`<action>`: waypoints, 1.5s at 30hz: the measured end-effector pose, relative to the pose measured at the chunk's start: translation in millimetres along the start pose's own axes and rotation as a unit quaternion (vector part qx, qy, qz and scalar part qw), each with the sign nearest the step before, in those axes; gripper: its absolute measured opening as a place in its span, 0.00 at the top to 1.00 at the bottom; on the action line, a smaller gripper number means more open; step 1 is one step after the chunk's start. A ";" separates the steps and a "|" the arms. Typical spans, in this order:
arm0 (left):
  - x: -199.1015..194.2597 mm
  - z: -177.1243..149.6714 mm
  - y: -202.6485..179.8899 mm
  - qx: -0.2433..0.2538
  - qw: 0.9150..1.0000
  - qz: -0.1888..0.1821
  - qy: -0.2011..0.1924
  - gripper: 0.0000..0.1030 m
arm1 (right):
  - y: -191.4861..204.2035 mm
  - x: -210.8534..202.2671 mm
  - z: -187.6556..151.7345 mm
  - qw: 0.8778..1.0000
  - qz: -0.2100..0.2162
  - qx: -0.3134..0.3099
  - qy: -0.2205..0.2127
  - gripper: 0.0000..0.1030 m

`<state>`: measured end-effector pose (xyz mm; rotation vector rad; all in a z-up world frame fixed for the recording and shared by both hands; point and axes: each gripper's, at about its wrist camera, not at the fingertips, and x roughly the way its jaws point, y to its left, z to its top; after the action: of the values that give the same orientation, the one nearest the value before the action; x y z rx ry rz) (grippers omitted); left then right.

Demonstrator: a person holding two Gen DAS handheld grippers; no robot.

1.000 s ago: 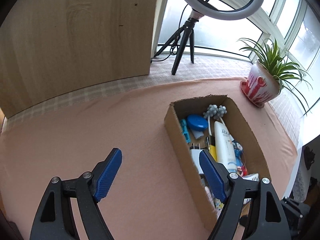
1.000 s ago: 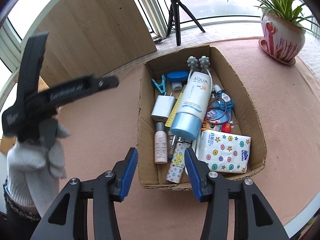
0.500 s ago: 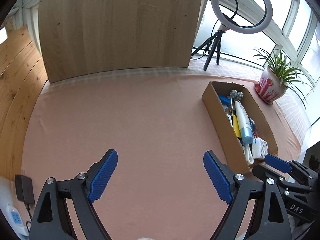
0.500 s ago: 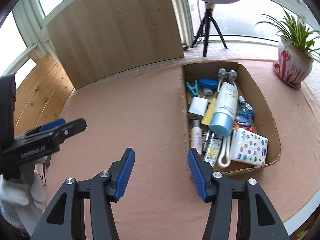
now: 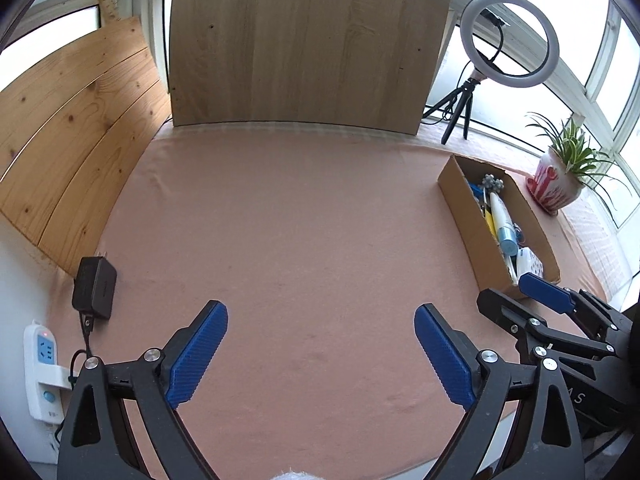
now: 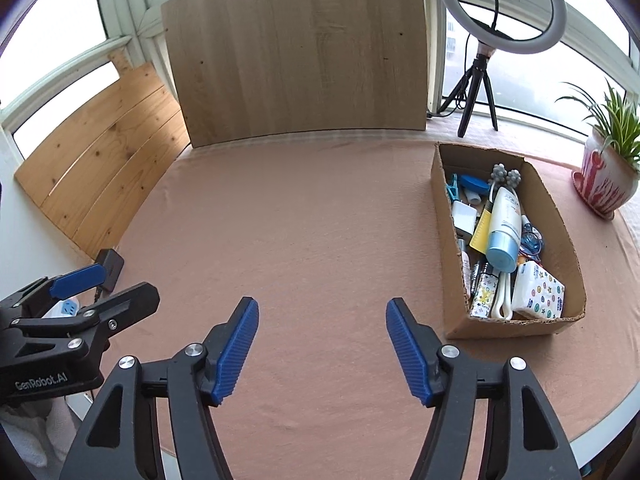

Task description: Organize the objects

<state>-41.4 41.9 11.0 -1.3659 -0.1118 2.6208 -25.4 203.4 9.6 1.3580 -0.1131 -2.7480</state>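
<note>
Both my grippers, left (image 5: pixel 320 354) and right (image 6: pixel 322 346), gape empty. At two o'clock, the box's (image 6: pixel 448 280) tube (image 6: pixel 505 226) looks light, slick; I'd pinch mid-body.

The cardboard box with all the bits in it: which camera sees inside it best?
The right wrist view: the box lies open to it, contents plain. The left wrist view sees the box side-on, its near wall hiding most contents.

Left of the cardboard box (image 6: pixel 448 240) the pink tablecloth (image 6: pixel 312 240) lies bare; behind it 1 upright wooden board (image 6: pixel 296 52) blocks passage.
</note>
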 end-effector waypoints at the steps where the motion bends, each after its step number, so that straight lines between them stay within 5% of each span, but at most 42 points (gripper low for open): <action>1: -1.8 -2.9 3.3 -0.004 1.000 0.003 0.001 0.06 | 4.3 -0.9 -2.1 1.000 -0.007 -0.004 -0.001 0.39; 16: -8.3 -36.9 21.8 -0.020 0.999 0.023 0.017 0.06 | 22.1 -2.6 -24.3 1.000 -0.023 -0.006 -0.001 0.38; 45: 17.5 -3.2 20.7 0.002 1.000 0.028 0.010 0.06 | 9.9 12.9 -8.9 1.000 -0.027 0.007 -0.005 0.38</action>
<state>-51.3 24.9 -8.0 -1.4148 -0.0666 2.6498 -25.7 191.9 -4.9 1.3716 -0.0969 -2.8024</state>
